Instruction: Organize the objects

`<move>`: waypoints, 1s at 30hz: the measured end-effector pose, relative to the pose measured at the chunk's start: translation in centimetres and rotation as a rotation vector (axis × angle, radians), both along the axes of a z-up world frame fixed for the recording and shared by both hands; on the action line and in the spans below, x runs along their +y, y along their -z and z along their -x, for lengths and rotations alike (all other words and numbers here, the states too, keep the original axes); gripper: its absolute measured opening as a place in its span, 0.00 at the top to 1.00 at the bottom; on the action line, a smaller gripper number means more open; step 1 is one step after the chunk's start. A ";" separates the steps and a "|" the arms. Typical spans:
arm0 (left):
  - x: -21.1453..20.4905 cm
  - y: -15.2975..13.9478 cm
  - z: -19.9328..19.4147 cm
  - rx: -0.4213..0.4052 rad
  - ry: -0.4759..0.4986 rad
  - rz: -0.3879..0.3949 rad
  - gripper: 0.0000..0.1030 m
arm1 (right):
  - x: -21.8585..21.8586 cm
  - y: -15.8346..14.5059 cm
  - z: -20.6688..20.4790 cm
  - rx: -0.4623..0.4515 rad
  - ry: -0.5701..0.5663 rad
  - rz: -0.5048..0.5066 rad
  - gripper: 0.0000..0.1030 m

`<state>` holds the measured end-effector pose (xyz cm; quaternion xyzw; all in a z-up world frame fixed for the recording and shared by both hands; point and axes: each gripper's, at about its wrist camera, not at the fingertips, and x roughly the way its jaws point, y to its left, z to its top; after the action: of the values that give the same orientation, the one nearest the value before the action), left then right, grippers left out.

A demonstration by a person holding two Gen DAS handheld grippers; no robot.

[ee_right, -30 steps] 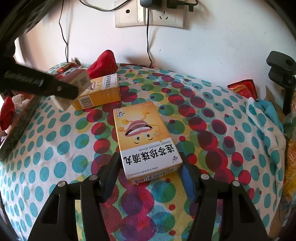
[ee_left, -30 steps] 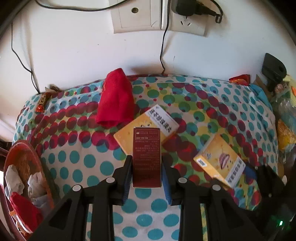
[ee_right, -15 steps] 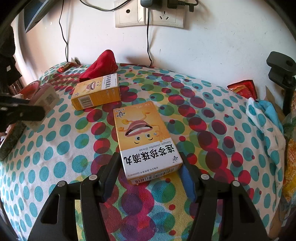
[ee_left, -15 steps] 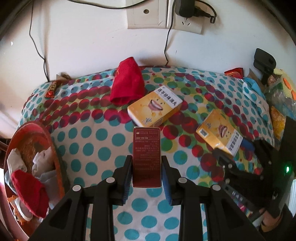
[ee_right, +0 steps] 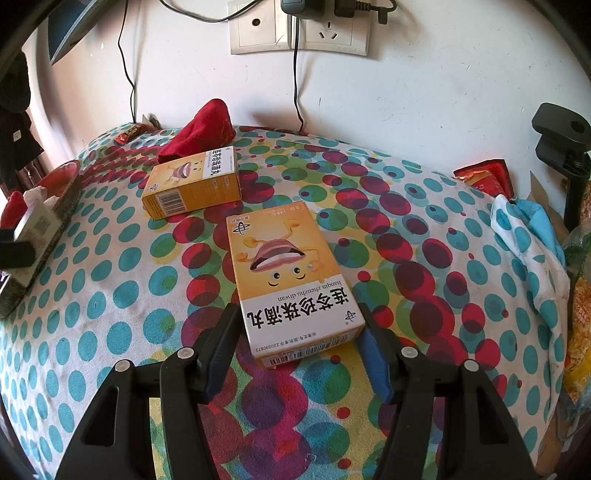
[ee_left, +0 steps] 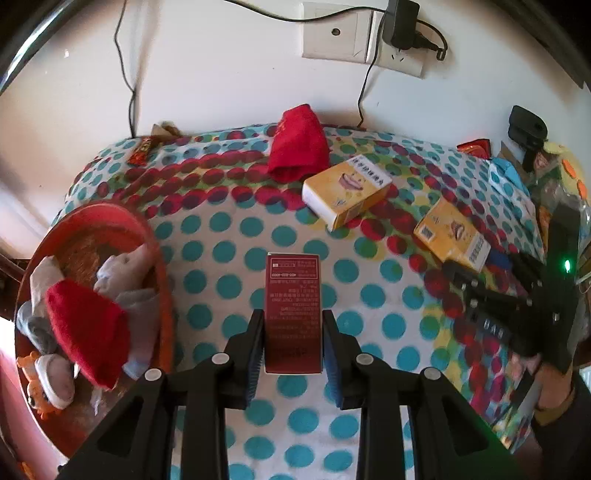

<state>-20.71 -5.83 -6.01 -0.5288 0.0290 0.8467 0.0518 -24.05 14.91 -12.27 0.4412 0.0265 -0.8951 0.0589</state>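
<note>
Your left gripper (ee_left: 293,336) is clamped on the dark red cardboard box (ee_left: 293,310), its long axis pointing straight ahead, with the round red tray (ee_left: 162,266) just off to its left, while your right gripper (ee_right: 299,336) sits spread around the flat yellow carton (ee_right: 288,273).

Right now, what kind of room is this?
Probably a room in someone's home, not a lab. A table with a polka-dot cloth stands against a wall with sockets, and yellow medicine boxes and a red cloth lie on it.
</note>
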 end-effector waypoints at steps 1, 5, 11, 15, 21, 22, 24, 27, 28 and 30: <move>-0.3 -0.1 -0.5 0.003 -0.004 0.003 0.71 | 0.0 0.0 0.0 0.000 0.000 0.000 0.42; -1.9 -0.2 -2.2 0.007 -0.021 -0.008 0.71 | 0.0 0.0 0.0 0.000 0.001 0.000 0.42; -3.9 -1.2 -4.5 0.023 -0.041 -0.008 0.71 | -0.1 0.0 0.0 0.000 0.003 -0.002 0.42; -5.6 -1.7 -5.7 0.036 -0.067 -0.013 0.71 | -0.2 0.0 0.0 0.000 0.004 -0.002 0.42; -8.3 -2.6 -7.3 0.054 -0.108 -0.006 0.71 | -0.3 0.0 0.0 0.000 0.006 -0.003 0.42; -8.8 -2.6 -7.5 0.053 -0.114 -0.006 0.71 | -0.3 0.0 0.0 0.000 0.010 -0.005 0.42; -10.0 -2.6 -7.9 0.055 -0.143 -0.005 0.71 | -0.2 0.0 0.0 0.000 0.010 -0.005 0.42; -12.1 -2.4 -8.3 0.048 -0.183 -0.005 0.71 | -0.3 -0.1 0.0 0.000 0.011 -0.006 0.42; -12.9 -2.4 -8.4 0.045 -0.197 -0.003 0.71 | -0.3 -0.1 0.0 0.000 0.011 -0.006 0.42; -14.1 -2.3 -8.6 0.044 -0.218 0.005 0.71 | -0.3 -0.1 0.0 0.001 0.011 -0.007 0.42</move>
<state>-12.15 -19.90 -3.73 -0.5103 -0.0255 0.8585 -0.0426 -24.06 14.60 -12.22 0.4413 0.0274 -0.8954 0.0522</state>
